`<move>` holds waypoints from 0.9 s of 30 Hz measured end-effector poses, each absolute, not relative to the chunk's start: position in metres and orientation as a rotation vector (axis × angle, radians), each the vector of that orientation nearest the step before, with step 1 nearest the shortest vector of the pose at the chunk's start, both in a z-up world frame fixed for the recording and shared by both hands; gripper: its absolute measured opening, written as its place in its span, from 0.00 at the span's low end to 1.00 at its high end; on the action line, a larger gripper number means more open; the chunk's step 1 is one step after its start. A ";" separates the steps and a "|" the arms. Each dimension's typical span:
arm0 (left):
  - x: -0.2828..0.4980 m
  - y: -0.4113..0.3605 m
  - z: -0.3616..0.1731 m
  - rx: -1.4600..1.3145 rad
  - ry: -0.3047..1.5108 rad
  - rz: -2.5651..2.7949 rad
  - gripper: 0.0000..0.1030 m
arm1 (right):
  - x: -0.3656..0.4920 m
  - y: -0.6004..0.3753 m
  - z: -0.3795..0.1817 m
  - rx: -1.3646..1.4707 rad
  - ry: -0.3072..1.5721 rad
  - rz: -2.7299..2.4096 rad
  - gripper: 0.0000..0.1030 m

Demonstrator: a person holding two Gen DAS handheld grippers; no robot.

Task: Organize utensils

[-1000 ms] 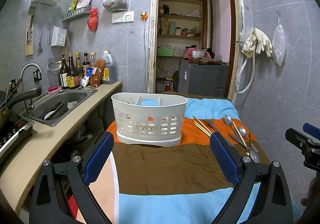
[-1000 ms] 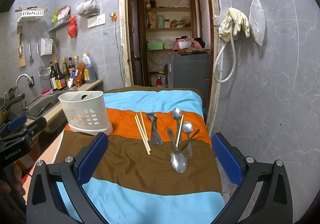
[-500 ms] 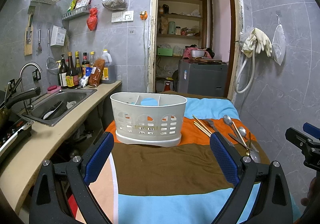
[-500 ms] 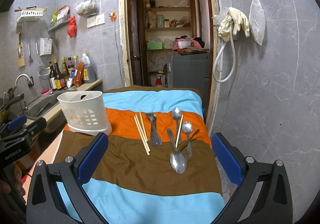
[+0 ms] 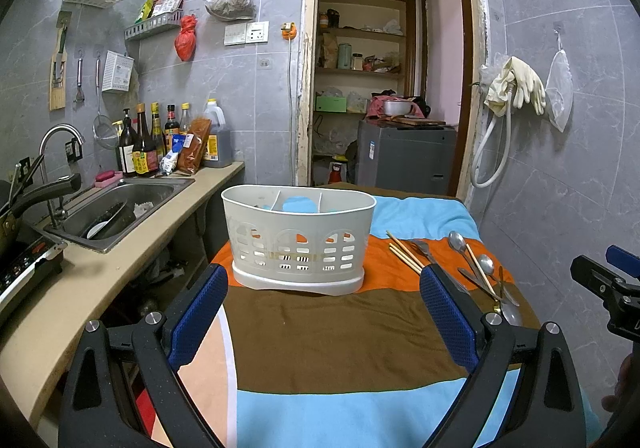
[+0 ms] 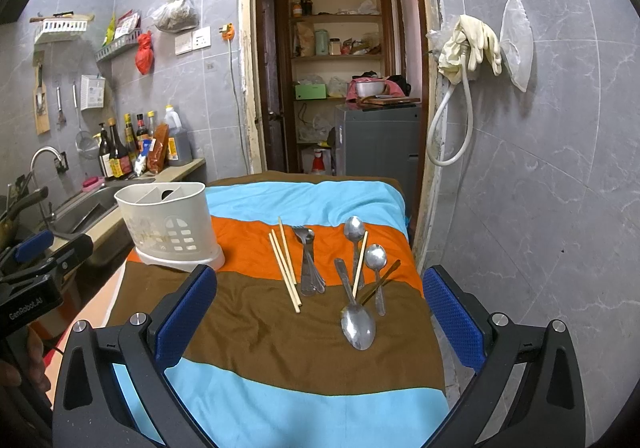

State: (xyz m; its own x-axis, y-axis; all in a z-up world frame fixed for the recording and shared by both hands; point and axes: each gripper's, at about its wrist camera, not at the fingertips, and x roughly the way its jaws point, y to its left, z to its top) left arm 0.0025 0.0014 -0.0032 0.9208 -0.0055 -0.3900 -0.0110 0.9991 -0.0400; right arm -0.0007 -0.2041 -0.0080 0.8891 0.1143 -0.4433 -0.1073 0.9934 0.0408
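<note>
We hold both grippers wide open, empty. Chopsticks [image 6: 285, 266] lie lengthwise ahead of right gripper [image 6: 320, 312], toward cloth's right edge; caddy [image 5: 298, 240] faces left gripper [image 5: 324, 312].

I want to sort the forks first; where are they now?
In the right wrist view, the forks lie bundled on the striped cloth, between the chopsticks and the spoons.

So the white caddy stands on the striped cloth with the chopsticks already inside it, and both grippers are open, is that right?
Not quite: the chopsticks lie on the striped cloth beside the white caddy, as the right wrist view shows. Both the left gripper and right gripper are open.
</note>
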 end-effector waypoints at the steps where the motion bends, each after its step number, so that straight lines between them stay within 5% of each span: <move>1: 0.002 0.001 -0.003 -0.042 0.401 0.003 0.91 | 0.000 -0.204 -0.008 0.015 0.461 0.115 1.00; 27: 0.009 -0.002 -0.012 -0.044 0.406 0.002 0.91 | 0.005 -0.201 -0.010 0.014 0.466 0.115 1.00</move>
State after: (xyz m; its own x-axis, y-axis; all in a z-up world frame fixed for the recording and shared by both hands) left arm 0.0093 -0.0017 -0.0122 0.9188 -0.0068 -0.3947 -0.0106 0.9991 -0.0420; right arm 0.0047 -0.2011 -0.0102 0.8870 0.1137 -0.4476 -0.1075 0.9934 0.0394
